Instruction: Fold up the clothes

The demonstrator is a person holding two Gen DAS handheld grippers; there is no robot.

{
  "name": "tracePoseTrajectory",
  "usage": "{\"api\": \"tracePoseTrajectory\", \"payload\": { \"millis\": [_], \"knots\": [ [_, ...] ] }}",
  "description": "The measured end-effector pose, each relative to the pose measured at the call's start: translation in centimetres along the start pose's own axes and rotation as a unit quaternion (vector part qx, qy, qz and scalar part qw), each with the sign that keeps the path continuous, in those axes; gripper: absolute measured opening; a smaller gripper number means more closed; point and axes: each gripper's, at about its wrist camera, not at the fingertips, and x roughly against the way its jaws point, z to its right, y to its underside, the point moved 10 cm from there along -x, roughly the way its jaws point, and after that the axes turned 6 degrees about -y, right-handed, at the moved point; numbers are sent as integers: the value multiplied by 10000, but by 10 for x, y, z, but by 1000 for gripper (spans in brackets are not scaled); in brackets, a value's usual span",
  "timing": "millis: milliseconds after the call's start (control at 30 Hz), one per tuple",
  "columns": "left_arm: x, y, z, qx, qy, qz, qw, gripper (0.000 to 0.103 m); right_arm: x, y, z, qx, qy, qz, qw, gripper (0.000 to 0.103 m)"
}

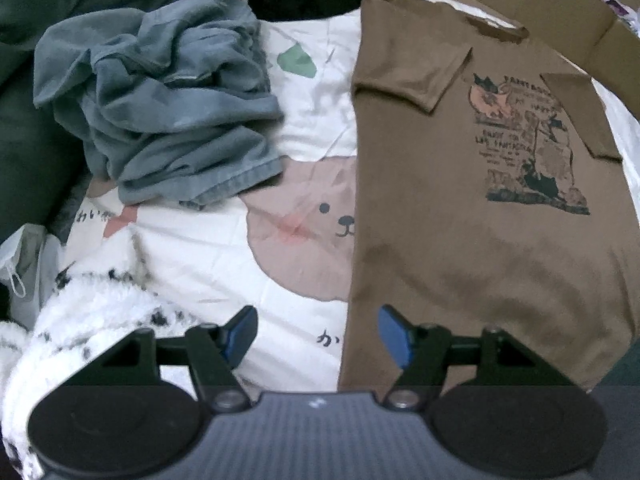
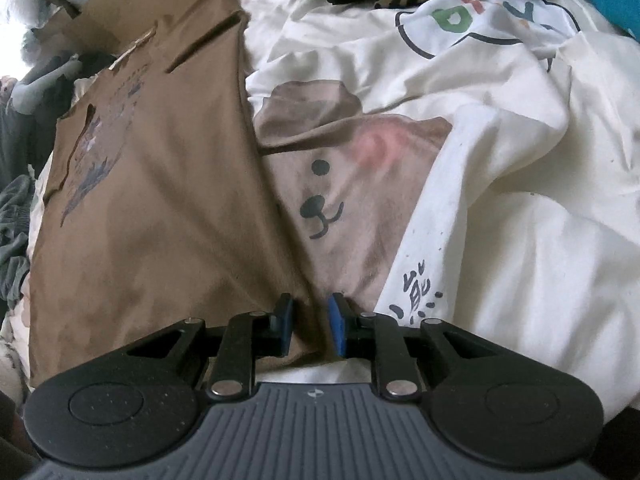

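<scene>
A brown printed T-shirt [image 1: 460, 200] lies flat on the bed with both sleeves folded in over its front. It also shows in the right wrist view [image 2: 160, 208]. My left gripper [image 1: 318, 336] is open and empty, straddling the shirt's left bottom edge just above the cloth. My right gripper [image 2: 310, 324] has its jaws narrowed around the shirt's bottom right corner, with brown cloth between the blue pads [image 2: 335, 326]. A small gap still shows between them.
A crumpled grey-blue garment [image 1: 168, 100] lies left of the shirt on the white bear-print duvet [image 1: 280, 128]. A fluffy white spotted blanket [image 1: 80, 320] is at the near left. Dark green fabric [image 1: 36, 80] and a cardboard box [image 1: 560, 12] border the bed.
</scene>
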Motion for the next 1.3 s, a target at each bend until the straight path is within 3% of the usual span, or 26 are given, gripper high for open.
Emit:
{"api": "tracePoseTrajectory", "payload": {
  "millis": [433,567,700,933,1100,1200,1300],
  "knots": [
    [-9,9,7,109,44,20,9999,69,-2,5,-1,162,11,-222,9996,20],
    [-15,9,4,244,137,97,9996,69,-5,1,5,-392,-145,-394,9984,20],
    [-34,12,-1,382,242,51,9990,68,-8,0,3,-225,3,-519,9984,16],
    [-67,22,-1,538,574,-159,9968,61,-5,-2,2,-589,178,-735,9954,6],
    [-87,38,8,545,756,-558,9941,48,4,-4,-4,-499,429,-672,9956,6],
    [-98,49,12,541,803,-766,9924,29,9,-6,-8,-445,579,-634,9953,5],
    [-104,60,13,533,771,-897,9915,26,14,-7,-11,-391,729,-595,9948,4]
  ]
}}
